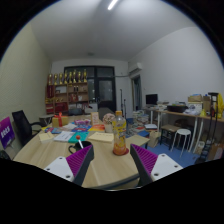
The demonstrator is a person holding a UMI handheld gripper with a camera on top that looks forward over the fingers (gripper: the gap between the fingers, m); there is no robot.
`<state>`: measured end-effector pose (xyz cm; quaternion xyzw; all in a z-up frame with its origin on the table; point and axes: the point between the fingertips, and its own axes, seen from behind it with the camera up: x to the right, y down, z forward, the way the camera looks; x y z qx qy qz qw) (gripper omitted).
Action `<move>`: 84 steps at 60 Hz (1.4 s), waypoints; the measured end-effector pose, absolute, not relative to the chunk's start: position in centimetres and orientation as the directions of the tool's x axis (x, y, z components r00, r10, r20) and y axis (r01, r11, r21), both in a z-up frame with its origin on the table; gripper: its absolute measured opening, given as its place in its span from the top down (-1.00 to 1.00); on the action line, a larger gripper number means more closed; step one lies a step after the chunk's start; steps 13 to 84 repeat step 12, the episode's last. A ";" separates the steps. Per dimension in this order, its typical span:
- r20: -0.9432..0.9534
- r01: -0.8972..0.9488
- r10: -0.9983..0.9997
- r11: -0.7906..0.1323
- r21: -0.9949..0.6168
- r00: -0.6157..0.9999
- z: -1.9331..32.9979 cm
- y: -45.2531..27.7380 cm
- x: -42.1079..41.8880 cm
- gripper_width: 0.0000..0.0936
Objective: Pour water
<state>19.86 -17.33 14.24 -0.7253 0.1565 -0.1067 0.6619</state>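
Note:
A bottle (119, 128) with a yellow label stands upright on a round wooden table (95, 165), just ahead of my fingers. An orange-red cup or saucer-like thing (120, 150) sits at its foot. My gripper (112, 162) is open, its two purple pads (80, 159) spread wide above the table's near part. Nothing is between them. The bottle stands beyond the fingertips, slightly towards the right finger.
Papers, books and small items (70, 133) lie on the table's far left part. A dark chair (20, 125) stands at the left. Shelves (66, 92) line the back wall. A desk with a monitor and white stools (182, 135) stands at the right.

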 end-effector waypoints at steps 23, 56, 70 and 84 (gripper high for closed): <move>-0.057 -0.091 -0.353 -0.079 -0.993 0.934 14.5 -26.1 13.4 -0.78; -0.057 -0.091 -0.353 -0.079 -0.993 0.934 14.5 -26.1 13.4 -0.78; -0.057 -0.091 -0.353 -0.079 -0.993 0.934 14.5 -26.1 13.4 -0.78; -0.057 -0.091 -0.353 -0.079 -0.993 0.934 14.5 -26.1 13.4 -0.78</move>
